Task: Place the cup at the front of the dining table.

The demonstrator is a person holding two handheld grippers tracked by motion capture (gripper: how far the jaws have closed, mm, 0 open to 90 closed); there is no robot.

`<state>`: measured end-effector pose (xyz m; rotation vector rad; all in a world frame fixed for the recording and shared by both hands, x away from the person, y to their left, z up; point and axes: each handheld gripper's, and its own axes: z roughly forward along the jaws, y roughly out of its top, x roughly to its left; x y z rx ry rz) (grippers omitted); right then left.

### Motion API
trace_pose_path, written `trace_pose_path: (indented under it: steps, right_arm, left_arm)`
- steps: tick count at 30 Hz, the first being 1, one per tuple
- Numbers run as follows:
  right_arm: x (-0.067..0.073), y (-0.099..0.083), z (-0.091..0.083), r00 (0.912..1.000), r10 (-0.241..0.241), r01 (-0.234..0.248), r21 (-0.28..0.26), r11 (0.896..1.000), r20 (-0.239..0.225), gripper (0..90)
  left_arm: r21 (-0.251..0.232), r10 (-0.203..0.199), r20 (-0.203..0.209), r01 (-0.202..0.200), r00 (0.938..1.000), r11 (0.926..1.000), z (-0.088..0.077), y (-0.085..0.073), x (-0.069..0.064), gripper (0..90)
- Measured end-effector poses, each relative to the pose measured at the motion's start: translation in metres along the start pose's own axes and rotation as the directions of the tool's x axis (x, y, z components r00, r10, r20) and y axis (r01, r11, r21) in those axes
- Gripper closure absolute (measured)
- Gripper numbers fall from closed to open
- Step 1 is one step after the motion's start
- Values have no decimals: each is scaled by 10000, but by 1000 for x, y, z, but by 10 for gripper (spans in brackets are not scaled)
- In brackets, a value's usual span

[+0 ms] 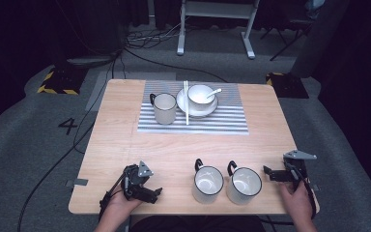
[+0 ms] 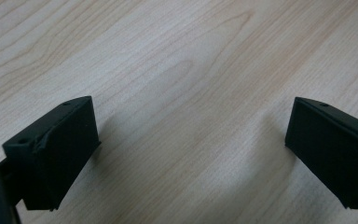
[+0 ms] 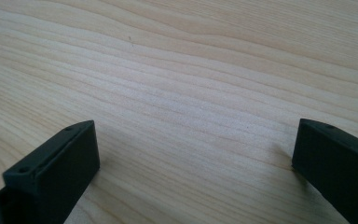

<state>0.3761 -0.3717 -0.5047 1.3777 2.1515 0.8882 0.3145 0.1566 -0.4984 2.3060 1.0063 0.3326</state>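
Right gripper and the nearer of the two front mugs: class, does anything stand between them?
No. In the high view the right gripper faces the right-hand mug with bare table between them. Its jaws stand open.

Desk (image 1: 125,145): light wood, standing on a grey floor (image 1: 24,145).
Far side: a striped mat (image 1: 227,121) lies flat on the desk.
Near side: two white mugs, the left mug (image 1: 207,183) and the right mug (image 1: 244,185), stand just beside each other on bare wood.
Near left edge: a small grey tab (image 1: 77,182).
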Motion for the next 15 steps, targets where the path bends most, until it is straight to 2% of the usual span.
trace_pose_path:
  steps: [1, 3, 5, 15]
  right_arm:
    - [0, 0, 0, 10000, -1, 1, -1, 10000, -2, 4]
    - [0, 0, 0, 10000, -1, 1, -1, 10000, 2, 4]
    - [0, 0, 0, 10000, 6, -6, -4, 10000, 1, 4]
    - [1, 0, 0, 10000, 59, -59, -12, 10000, 17, 4]
  left_arm:
    - [-240, 64, 56, -63, 10000, 9997, 2, -1, 1, 3]
    - [-562, -96, 12, 97, 10000, 9984, 4, -3, 1, 0]
    - [-545, 12, 31, -10, 10000, 9985, 4, -2, 4, 0]
    - [-535, -72, 1, 72, 10000, 9985, 4, -3, 4, 1]
